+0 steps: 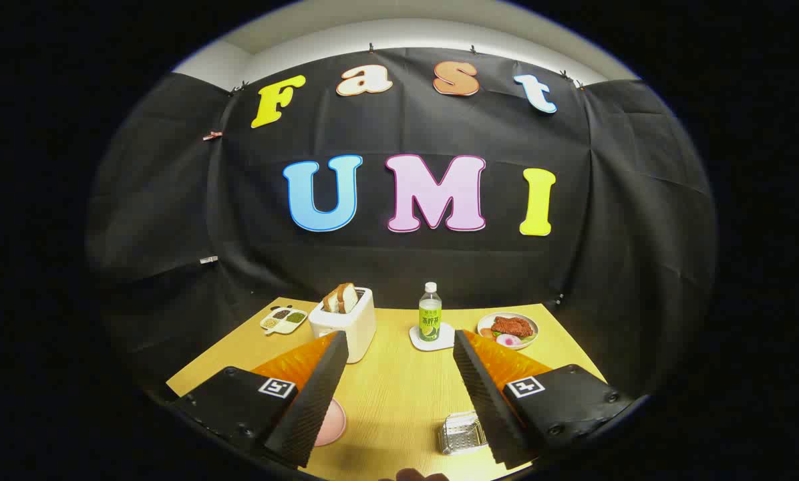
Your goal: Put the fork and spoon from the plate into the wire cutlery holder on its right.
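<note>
Wooden table (399,394); jaws spread wide, empty; plate (331,422), wire holder (461,433) apparently near front edge.

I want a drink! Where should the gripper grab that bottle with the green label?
Around its straight label part, coming level from the near side: the bottle stands upright on its coaster, with free space either side. The gripper is open, holding nothing, bottle beyond its fingers.
</note>
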`<state>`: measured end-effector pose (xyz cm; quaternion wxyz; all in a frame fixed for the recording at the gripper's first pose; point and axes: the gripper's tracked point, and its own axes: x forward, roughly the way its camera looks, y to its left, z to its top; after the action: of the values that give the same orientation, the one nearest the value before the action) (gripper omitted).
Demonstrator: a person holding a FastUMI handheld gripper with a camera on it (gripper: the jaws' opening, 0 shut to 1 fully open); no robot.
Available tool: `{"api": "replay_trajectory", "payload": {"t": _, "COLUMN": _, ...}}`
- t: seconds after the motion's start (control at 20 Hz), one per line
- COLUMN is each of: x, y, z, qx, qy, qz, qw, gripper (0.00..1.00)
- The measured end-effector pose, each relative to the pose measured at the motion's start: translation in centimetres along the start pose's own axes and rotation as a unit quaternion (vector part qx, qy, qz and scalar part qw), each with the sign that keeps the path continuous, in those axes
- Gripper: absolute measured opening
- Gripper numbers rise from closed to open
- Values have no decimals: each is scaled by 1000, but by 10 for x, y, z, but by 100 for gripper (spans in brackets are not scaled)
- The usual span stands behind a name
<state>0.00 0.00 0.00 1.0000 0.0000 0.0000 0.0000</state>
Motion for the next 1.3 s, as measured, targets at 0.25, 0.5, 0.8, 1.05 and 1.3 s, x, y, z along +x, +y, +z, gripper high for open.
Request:
{"api": "replay_trajectory", "payload": {"t": 0.25, "x": 0, "y": -7, "z": 1, "qx": 1, "qy": -4, "qz": -9, "qw": 1000, "gripper": 98}}
{"api": "replay_trajectory", "payload": {"t": 0.5, "x": 3, "y": -13, "z": 3, "qx": 7, "qy": -4, "qz": -19, "qw": 1000, "gripper": 98}}
{"api": "replay_trajectory", "payload": {"t": 0.8, "x": 7, "y": -6, "z": -2, "qx": 1, "qy": 8, "qz": -12, "qw": 1000, "gripper": 98}}
{"api": "replay_trajectory", "payload": {"t": 1.05, "x": 15, "y": 4, "z": -8, "qx": -6, "qy": 15, "qz": -7, "qw": 1000, "gripper": 98}}
{"api": "replay_trajectory", "payload": {"t": 1.3, "x": 25, "y": 24, "z": -26, "qx": -17, "qy": 40, "qz": 5, "qw": 999, "gripper": 98}}
